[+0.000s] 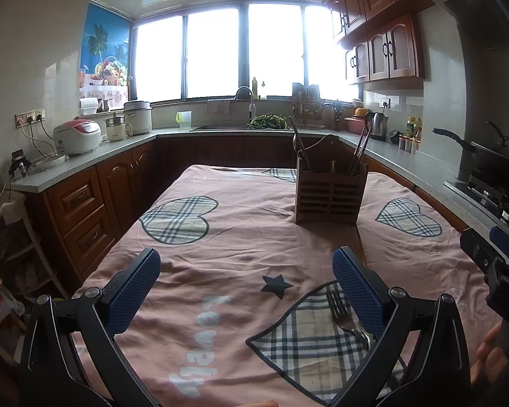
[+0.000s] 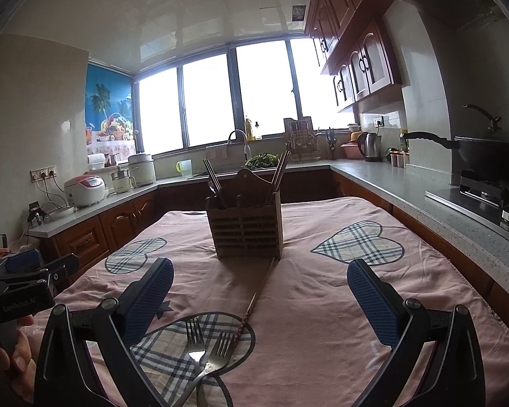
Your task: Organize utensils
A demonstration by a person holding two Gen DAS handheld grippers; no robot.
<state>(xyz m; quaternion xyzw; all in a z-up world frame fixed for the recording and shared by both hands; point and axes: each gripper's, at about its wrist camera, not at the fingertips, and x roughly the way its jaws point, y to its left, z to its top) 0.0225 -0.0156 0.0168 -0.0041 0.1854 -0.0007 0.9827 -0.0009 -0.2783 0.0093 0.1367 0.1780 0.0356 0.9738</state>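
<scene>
Steel forks: two silver metal forks (image 2: 203, 349) lie crossed on pink cloth (image 2: 322, 305), tines toward brown slatted wooden holder (image 2: 246, 234).
Chopstick: long axis toward holder.
Nearer tool: right gripper (image 2: 259, 300), jaws apart, empty.
Left gripper (image 1: 246, 286): apart, empty.

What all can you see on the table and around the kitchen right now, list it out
Forks: two, silver, crossed on the near plaid heart patch.
Chopstick: one loose, reddish brown, lying from the forks toward the holder.
Utensil holder: one, brown wood, slatted, mid-table, chopsticks standing in it.
Tablecloth: one, pink with plaid hearts.
Rice cooker: one, white and red, left counter.
Kettle: one, steel, far right counter.
Wok: one, black, on the stove at right.
Left gripper: blue pads, open, above the cloth.
Right gripper: blue pads, open, above the forks.
</scene>
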